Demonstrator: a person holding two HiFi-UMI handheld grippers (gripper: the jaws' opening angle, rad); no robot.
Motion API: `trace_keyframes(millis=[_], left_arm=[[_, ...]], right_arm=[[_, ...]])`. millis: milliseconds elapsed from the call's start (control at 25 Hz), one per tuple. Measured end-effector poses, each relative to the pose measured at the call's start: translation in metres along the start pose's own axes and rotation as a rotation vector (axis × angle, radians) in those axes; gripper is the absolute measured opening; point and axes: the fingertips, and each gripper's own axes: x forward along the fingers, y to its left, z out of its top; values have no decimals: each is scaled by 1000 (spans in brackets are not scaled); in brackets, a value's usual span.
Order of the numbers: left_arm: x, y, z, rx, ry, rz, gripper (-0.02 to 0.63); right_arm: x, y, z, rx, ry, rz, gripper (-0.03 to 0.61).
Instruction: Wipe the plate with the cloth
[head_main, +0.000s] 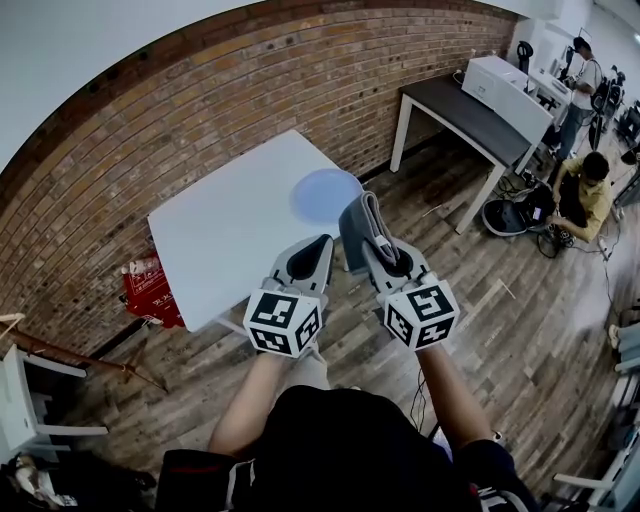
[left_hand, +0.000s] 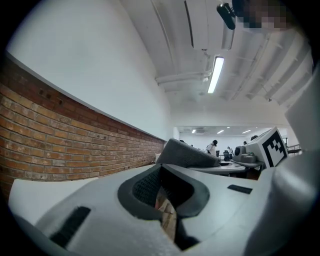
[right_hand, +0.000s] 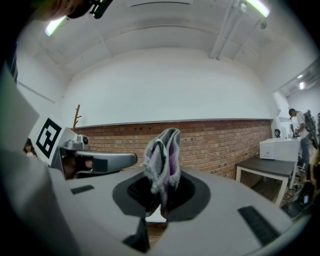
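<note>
Blue plate (head_main: 326, 195) only overhead; right gripper (right_hand: 161, 196) clamps cloth (right_hand: 162, 152).

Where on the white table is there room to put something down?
Most of the white table is bare, from the blue plate across to its left corner by the brick wall. It is crowded at the right end, where the plate sits and the left gripper and the right gripper with the cloth hang close.
</note>
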Motion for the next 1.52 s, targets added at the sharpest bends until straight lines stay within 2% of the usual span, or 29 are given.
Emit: trace_keyframes(millis=[440, 1040, 1520], left_arm=[[49, 34, 1, -27, 10, -38, 17], [112, 119, 12, -31, 27, -27, 17], [147, 195, 21, -52, 53, -24, 17]], right_arm=[[51, -29, 1, -4, 22, -11, 44], [145, -64, 11, -4, 49, -6, 44], [225, -69, 19, 16, 71, -13, 44]])
